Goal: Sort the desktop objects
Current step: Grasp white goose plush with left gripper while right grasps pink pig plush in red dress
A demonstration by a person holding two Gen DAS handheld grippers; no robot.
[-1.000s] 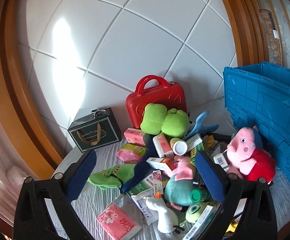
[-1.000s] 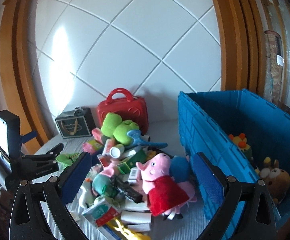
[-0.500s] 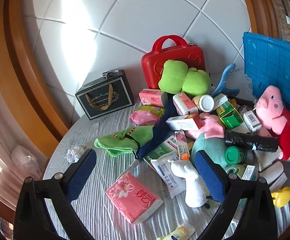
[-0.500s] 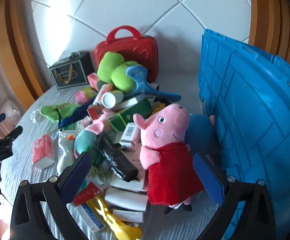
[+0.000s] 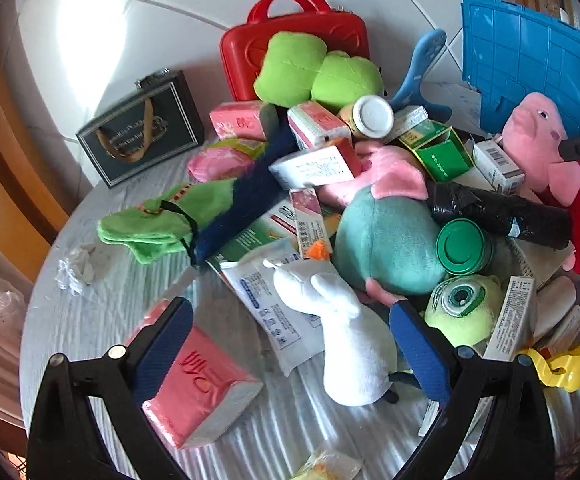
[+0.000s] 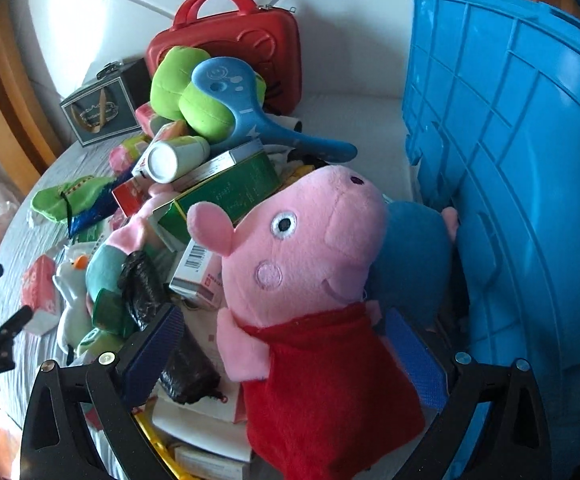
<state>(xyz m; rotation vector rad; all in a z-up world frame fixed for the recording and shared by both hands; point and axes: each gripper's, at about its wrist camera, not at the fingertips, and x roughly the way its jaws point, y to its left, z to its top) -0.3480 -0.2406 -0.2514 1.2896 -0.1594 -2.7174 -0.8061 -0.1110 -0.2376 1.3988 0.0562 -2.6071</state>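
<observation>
A heap of toys, boxes and bottles lies on a round table. My right gripper (image 6: pixel 282 344) is open, its blue pads either side of a pink pig plush in a red dress (image 6: pixel 309 280), low over it. My left gripper (image 5: pixel 290 340) is open, with a white plush (image 5: pixel 349 344) between its pads and a pink tissue pack (image 5: pixel 198 384) under the left pad. The pig plush also shows at the right of the left wrist view (image 5: pixel 549 160). A blue crate (image 6: pixel 521 160) stands right of the pig.
A red case (image 5: pixel 293 36) and a dark gift box (image 5: pixel 142 132) stand at the back by the white wall. Green plush (image 5: pixel 317 76), teal plush (image 5: pixel 385 240), black roll (image 5: pixel 497 212), green socks (image 5: pixel 158 224) and medicine boxes crowd the heap. A crumpled tissue (image 5: pixel 76 268) lies left.
Both grippers have moved down and forward toward the heap. The right one has closed in around the pig plush; the left one now straddles the white plush.
</observation>
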